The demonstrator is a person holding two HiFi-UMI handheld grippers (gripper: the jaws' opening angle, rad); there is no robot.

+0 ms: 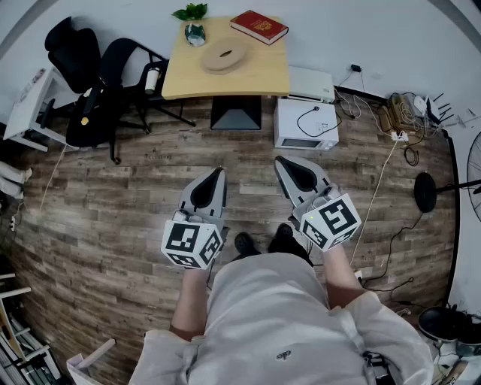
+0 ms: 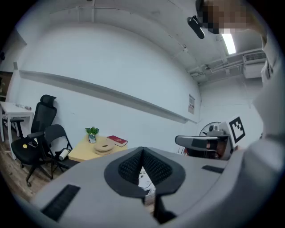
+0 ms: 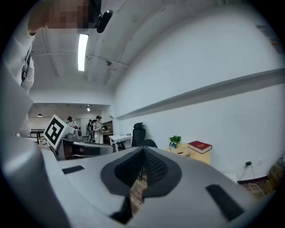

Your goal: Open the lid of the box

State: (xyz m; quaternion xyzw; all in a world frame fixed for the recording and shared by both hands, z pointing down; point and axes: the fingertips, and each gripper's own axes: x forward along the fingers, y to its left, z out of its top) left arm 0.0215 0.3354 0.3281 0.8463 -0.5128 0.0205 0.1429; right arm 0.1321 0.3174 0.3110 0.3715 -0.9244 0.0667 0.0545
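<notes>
A round, flat wooden box (image 1: 225,55) with its lid on rests on a light wooden table (image 1: 255,75) against the far wall. It is also in the left gripper view as the box (image 2: 103,146), and as the box (image 3: 181,152) in the right gripper view. I stand well back from the table on the plank floor. My left gripper (image 1: 219,173) and right gripper (image 1: 280,161) are held side by side at waist height, pointing toward the table. Both have their jaws shut with nothing between them, as seen at the left gripper (image 2: 142,149) and the right gripper (image 3: 143,149).
A potted plant (image 1: 193,22) and a red book (image 1: 258,26) share the table. Two black chairs (image 1: 90,83) stand at its left. A white microwave (image 1: 305,124) and a tangle of cables (image 1: 406,113) sit on the floor at its right. Several people (image 3: 95,129) work far off.
</notes>
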